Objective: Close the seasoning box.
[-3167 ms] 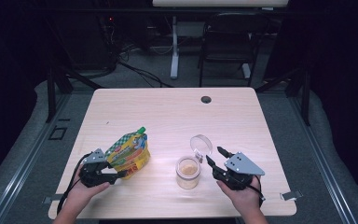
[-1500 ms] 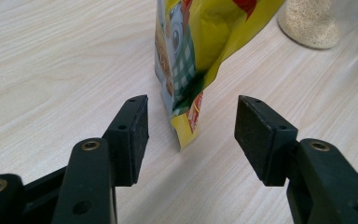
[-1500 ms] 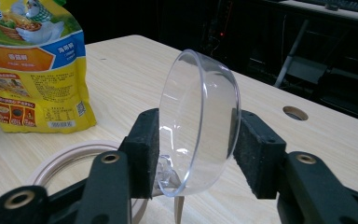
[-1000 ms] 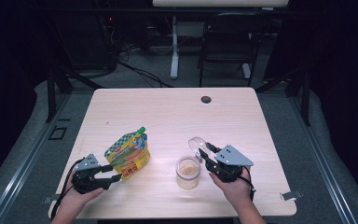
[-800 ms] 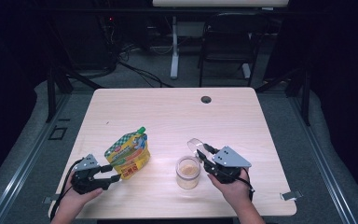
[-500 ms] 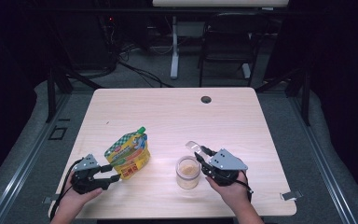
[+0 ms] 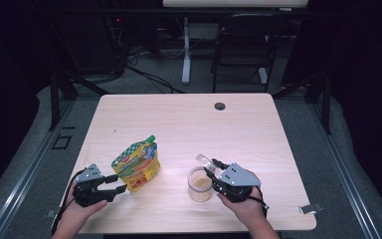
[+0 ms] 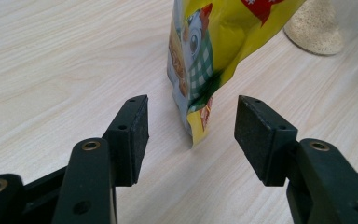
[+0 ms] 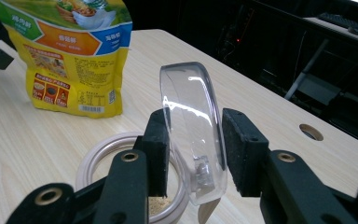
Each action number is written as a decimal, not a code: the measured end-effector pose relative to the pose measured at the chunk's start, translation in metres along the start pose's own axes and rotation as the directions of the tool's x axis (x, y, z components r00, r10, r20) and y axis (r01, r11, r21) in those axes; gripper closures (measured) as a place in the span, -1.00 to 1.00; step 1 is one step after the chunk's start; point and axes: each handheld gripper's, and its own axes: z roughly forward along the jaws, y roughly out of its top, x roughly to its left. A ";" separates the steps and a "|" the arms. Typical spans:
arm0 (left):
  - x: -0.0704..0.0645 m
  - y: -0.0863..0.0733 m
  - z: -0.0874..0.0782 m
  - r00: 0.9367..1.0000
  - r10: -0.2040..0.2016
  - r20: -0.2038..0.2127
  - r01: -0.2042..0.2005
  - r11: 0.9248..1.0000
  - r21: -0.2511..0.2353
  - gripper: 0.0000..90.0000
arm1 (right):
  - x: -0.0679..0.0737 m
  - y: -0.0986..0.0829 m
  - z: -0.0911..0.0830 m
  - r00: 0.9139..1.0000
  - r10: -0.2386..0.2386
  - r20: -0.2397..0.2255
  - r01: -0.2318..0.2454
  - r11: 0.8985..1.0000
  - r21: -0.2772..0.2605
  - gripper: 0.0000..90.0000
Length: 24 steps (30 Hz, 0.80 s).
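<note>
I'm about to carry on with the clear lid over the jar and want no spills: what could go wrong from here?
1. The right gripper pinches the clear plastic lid on edge, tilted; it could slip or land crooked on the open jar of beige powder.
2. The jar is uncovered, so a knock from the jaws beside it could spill powder.
3. The left gripper straddles the corner of the upright yellow spouted pouch, open; a nudge might topple it toward the jar.

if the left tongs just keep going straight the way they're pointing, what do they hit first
Most likely the yellow pouch. The left tongs are open, and the pouch's bottom corner stands just ahead, in line with the gap between the jaws. The jar sits farther back and off to one side.
</note>
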 end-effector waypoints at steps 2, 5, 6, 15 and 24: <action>0.000 0.000 0.000 1.000 0.007 0.002 -0.007 1.000 0.005 0.00 | 0.002 0.000 0.000 1.000 -0.008 -0.005 0.008 1.000 0.005 0.34; -0.001 0.000 0.001 1.000 0.011 0.004 -0.011 1.000 0.010 0.00 | 0.006 0.000 0.000 1.000 -0.016 -0.018 0.017 1.000 0.012 0.26; -0.001 0.000 0.001 1.000 0.011 0.004 -0.011 1.000 0.006 0.00 | 0.007 -0.001 0.000 1.000 -0.017 -0.021 0.017 1.000 0.015 0.23; 0.000 0.000 0.002 1.000 0.013 0.004 -0.013 1.000 0.015 0.00 | 0.015 -0.003 0.003 0.998 -0.035 -0.052 0.038 0.998 0.052 0.02; -0.001 0.000 0.004 1.000 0.018 0.004 -0.018 1.000 0.020 0.00 | 0.017 -0.006 0.006 0.997 -0.042 -0.067 0.047 0.996 0.076 -0.09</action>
